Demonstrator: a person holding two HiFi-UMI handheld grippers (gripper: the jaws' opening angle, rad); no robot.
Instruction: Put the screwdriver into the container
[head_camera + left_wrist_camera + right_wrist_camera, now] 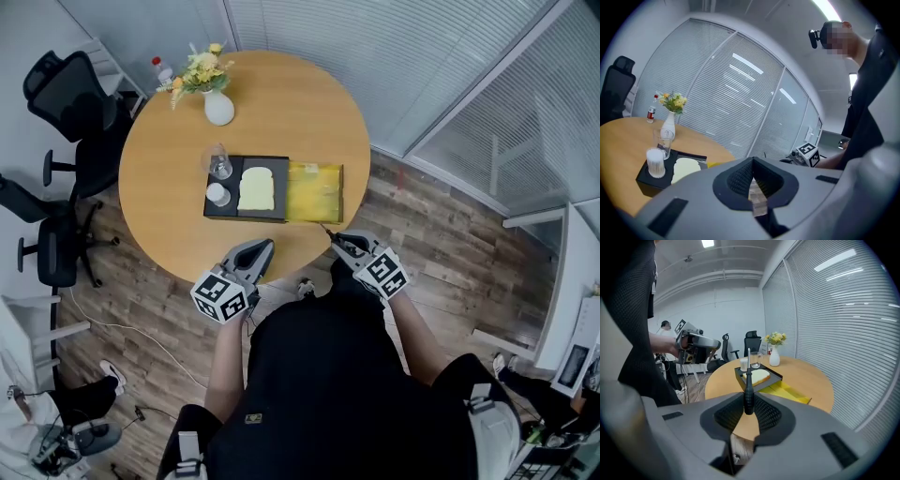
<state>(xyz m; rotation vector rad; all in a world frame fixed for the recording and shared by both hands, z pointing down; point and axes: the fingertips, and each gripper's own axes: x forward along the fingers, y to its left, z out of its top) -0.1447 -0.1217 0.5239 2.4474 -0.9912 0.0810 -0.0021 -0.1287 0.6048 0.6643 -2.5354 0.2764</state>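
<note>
A slim screwdriver [748,389] with a black handle stands between the jaws of my right gripper [748,403], which is shut on the handle; its metal shaft points up toward the table. In the head view the right gripper [337,241] hovers at the table's near edge, and the screwdriver [327,231] tip points at the yellow container [315,191]. That shallow container [790,392] lies beside a black tray. My left gripper [263,247] hangs just off the near edge, left of the right one. Its jaws [752,161] are shut with nothing between them.
On the round wooden table [281,103], a black tray [246,214] carries a slice of bread [256,187], a glass [219,162] and a white cup [217,193]. A white vase of flowers [217,105] stands at the far side. Office chairs [75,103] stand to the left.
</note>
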